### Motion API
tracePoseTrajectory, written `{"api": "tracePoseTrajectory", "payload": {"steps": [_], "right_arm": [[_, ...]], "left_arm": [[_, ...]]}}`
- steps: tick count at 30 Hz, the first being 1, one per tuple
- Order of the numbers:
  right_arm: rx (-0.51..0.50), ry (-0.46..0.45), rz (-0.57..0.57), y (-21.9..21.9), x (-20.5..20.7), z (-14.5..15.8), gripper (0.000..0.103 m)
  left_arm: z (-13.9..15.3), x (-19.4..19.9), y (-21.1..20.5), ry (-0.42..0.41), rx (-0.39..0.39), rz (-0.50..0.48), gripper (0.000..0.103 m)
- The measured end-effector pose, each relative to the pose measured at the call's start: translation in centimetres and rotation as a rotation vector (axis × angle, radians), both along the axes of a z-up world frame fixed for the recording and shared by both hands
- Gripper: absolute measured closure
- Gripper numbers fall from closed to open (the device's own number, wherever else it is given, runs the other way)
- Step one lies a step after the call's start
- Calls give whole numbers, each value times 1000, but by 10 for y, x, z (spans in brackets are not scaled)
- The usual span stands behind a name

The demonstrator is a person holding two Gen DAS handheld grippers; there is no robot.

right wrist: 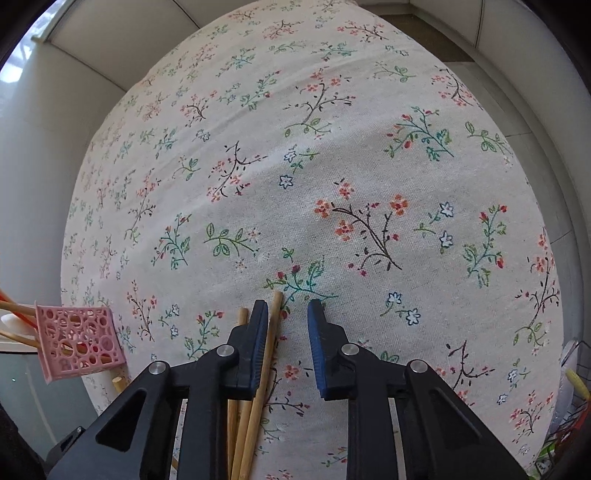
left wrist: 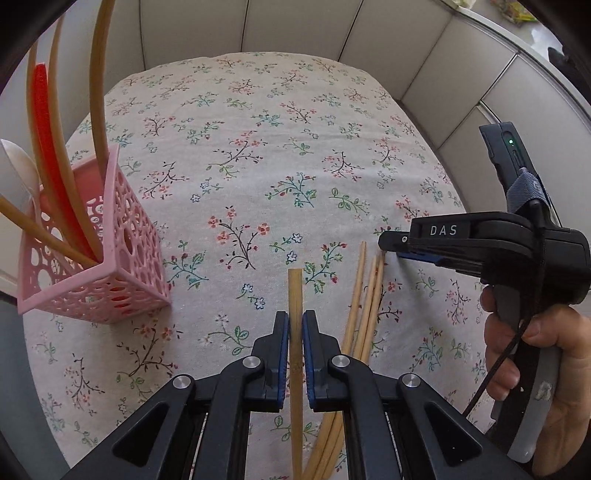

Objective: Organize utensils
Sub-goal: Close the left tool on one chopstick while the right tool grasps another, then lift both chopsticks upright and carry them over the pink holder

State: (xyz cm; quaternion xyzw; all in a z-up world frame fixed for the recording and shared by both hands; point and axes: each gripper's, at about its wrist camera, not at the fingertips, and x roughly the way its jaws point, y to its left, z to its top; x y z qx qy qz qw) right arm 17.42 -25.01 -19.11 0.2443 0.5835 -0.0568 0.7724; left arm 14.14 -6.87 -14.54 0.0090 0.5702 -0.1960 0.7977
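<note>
While the left tool [left wrist: 295, 325] sits at the bottom centre of the left wrist view, its blue pads are pressed against a single bamboo chopstick [left wrist: 295, 295], whose blunt end pokes out just beyond the fingertips. Just right of it, loose chopsticks [left wrist: 364, 291] lie fanned on the floral tablecloth [left wrist: 258, 122] covering the bench. In the right wrist view the right tool [right wrist: 288, 314] stands wide apart, holding nothing; one loose chopstick [right wrist: 271, 325] runs along the inner face of its left finger, with others beneath. At the left edge stands the pink perforated basket [left wrist: 122, 266], near the cloth's border, holding chopsticks, a red utensil [left wrist: 48, 155] and a white spoon [left wrist: 16, 166]. Beyond, the cloth lies open up to its far edge, bounded by pale wall panels [left wrist: 295, 26].
</note>
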Motion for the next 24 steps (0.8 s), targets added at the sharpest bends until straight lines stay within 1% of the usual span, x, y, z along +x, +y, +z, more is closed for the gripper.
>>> {"api": "tracePoseTrajectory", "payload": {"steps": [4,6,9,11,13,14,15,19,20,22,24], "right_arm": [[-65,-3,48,7,1,0,89],[-82,19,60,5,-1,-1,98],[-92,44,50,-2,-6,-1,98],[-84,44,48,-5,-9,-1,98],[-48,45,50,-6,-10,-2,92],[-45,46,59,-5,-10,-2,91],[-56,43,72,-1,-10,-3,91],[-162,20,137,16,-13,-1,91],[-178,16,141,17,-14,-1,92],[-191,1,144,19,-15,-1,94],[-157,-13,140,17,-18,-1,96]], "left_arm": [[0,-1,4,5,1,2,96],[-1,-2,5,8,2,5,96],[0,-1,3,3,0,9,96],[2,-2,5,-2,-2,9,95],[3,-2,5,-5,-3,11,96],[4,-3,5,-6,-4,11,96],[4,-3,5,-8,-3,11,96],[5,-5,6,-18,9,15,95],[5,-5,7,-19,12,17,95],[5,-6,8,-24,18,21,95],[6,-8,11,-36,23,26,96]]}}
